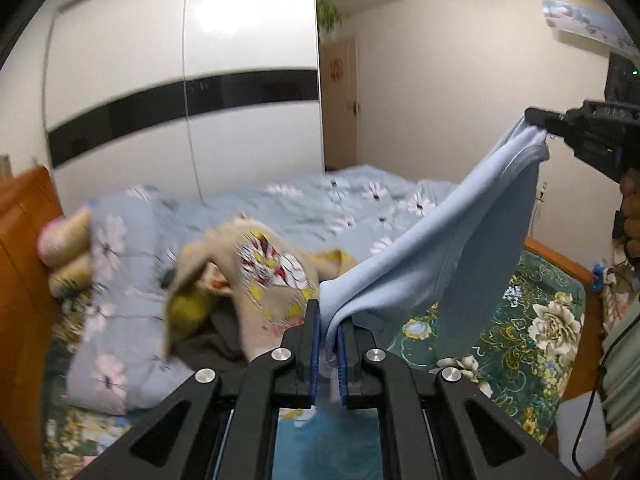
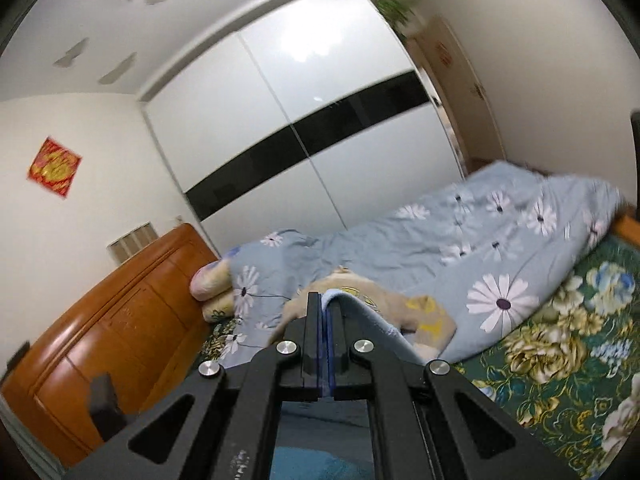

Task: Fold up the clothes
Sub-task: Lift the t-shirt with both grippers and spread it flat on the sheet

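Hanging cloth: a pale blue garment (image 1: 448, 248) is held up in the air above the bed (image 1: 540, 320), stretched between both tongs.
Hidden parts: its lower end drops behind the left tongs' frame, so the hem cannot be seen; in the right wrist view only a narrow blue strip (image 2: 360, 316) shows, the rest cut off below the frame.
Left tongs (image 1: 329, 344): closed on a bunched fold of the garment, blue pads pressing it from both sides.
Right tongs (image 2: 323, 340): pinched together on the garment's edge; in the left wrist view they (image 1: 538, 122) grip its top corner, high and to the right.
Long axis: slants from the low left tongs up to the high right tongs, with one loose flap hanging straight down under the upper corner.
Beige printed garment (image 1: 256, 276): lies crumpled on the bed, just behind the left tongs, blurred.
Floral quilt (image 2: 460, 248): pale blue, heaped along the far side of the bed.
Green floral sheet (image 2: 560, 344): covers the near side.
Headboard (image 2: 120, 320): orange wood, at the left.
Wardrobe (image 1: 180, 100): white with a black band, behind the bed.
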Demonstrator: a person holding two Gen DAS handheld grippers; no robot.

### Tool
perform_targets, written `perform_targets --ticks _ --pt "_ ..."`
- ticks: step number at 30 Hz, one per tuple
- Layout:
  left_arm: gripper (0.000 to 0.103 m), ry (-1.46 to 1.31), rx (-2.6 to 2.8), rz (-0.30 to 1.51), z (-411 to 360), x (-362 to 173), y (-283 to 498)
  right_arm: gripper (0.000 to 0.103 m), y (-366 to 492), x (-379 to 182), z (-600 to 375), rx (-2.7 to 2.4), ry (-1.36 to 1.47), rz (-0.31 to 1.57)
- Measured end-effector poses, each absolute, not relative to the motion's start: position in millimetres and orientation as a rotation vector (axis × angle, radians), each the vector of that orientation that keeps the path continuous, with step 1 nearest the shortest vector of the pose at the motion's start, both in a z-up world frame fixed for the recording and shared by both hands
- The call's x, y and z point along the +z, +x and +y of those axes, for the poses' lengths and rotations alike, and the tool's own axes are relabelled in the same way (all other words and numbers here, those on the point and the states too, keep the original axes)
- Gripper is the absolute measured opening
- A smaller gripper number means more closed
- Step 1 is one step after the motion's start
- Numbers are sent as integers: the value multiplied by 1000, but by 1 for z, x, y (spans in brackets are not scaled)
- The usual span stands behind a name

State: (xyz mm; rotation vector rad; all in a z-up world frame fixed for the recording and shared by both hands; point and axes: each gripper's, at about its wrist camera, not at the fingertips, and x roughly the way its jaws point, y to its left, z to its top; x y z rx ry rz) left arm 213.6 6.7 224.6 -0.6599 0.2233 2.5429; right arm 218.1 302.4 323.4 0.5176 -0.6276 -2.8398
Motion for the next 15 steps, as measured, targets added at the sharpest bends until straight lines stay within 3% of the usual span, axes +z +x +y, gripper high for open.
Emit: perform_targets --ticks 9,13,15 --pt "8 -446 2544 330 -50 270 322 1 310 345 270 -2807 321 -505" --pt "8 -487 2513 316 -59 282 310 1 315 368 250 -2815 295 -392" --pt "9 -613 2500 304 -52 247 278 1 298 366 247 -2821 360 -372"
